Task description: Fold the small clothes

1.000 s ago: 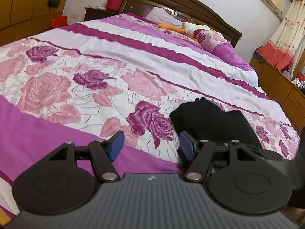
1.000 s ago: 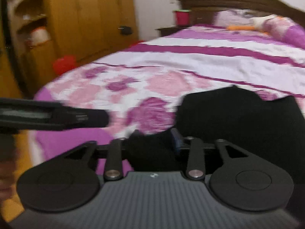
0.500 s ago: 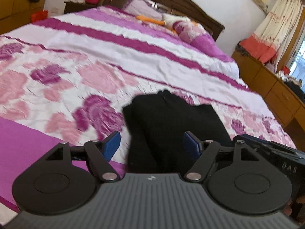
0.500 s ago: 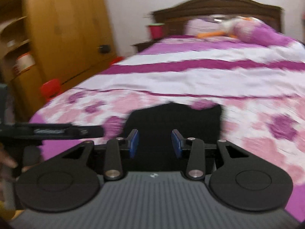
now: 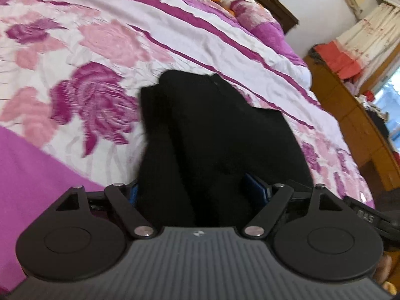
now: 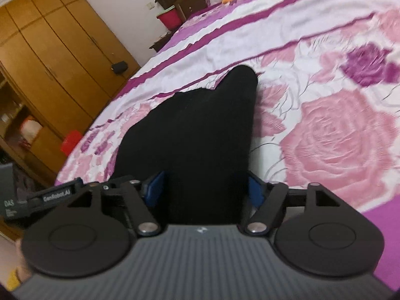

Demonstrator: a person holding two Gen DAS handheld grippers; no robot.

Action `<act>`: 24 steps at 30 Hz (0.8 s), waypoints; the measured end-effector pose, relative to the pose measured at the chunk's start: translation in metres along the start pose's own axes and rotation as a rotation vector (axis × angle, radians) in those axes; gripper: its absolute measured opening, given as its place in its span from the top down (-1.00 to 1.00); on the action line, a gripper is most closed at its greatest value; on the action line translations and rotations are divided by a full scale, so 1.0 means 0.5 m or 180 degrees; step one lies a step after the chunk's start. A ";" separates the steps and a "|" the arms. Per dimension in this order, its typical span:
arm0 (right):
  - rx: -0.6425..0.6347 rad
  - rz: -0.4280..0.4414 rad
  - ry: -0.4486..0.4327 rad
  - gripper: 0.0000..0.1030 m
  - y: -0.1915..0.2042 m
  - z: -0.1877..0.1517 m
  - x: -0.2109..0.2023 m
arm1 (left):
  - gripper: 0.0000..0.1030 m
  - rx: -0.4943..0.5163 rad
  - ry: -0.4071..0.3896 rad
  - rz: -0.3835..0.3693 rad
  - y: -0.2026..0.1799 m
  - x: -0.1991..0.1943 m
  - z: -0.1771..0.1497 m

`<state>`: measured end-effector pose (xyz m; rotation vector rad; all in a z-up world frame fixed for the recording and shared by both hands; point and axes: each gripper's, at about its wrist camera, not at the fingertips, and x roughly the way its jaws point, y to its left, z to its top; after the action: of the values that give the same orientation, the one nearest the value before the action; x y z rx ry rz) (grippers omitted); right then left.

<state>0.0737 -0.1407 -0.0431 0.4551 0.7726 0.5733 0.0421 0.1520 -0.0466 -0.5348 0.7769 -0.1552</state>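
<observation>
Both grippers have dropped closer over the one black garment [image 5: 215, 130], which lies folded on the floral bedspread [image 5: 105, 50]. On the left, the left gripper [image 5: 197, 187] is opening, cloth between its spread blue pads. On the right, the right gripper [image 6: 205, 187] is opening too, straddling the garment's near edge.

Rose-print bedspread [image 5: 105, 50] — wooden wardrobe [image 6: 50, 57] beside.

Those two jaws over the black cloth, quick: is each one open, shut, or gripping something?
Left gripper: jaws opening, black garment between them, not pinched.
Right gripper: jaws opening, same garment between them, not pinched.
</observation>
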 end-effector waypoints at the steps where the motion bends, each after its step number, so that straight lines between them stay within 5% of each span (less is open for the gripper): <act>1: 0.0044 0.0086 0.0030 -0.45 -0.008 0.001 0.013 | -0.60 -0.0009 0.0026 -0.0067 -0.001 0.008 0.001; 4: 0.0135 0.0295 0.0058 -0.46 -0.028 0.006 0.038 | -0.56 -0.0101 0.0080 -0.0263 -0.004 0.023 -0.003; 8: 0.0209 0.0440 0.0049 -0.41 -0.039 0.011 0.051 | -0.25 -0.0141 0.0060 -0.0414 -0.010 0.028 -0.010; 12: 0.0209 0.0571 -0.0015 0.14 -0.043 0.014 0.039 | -0.09 -0.0230 -0.0039 -0.0508 -0.018 0.023 -0.017; 20: -0.0185 0.0616 -0.0424 0.19 -0.031 0.091 -0.052 | -0.05 0.0132 -0.0434 -0.0869 -0.129 0.022 0.013; 24: -0.0298 0.0496 -0.0513 0.19 -0.061 0.132 -0.081 | -0.05 0.0250 -0.0378 -0.0941 -0.175 0.070 0.020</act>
<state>0.1093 -0.2007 0.0018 0.4715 0.5569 0.7061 0.0791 0.0695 -0.0178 -0.5772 0.5706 -0.4220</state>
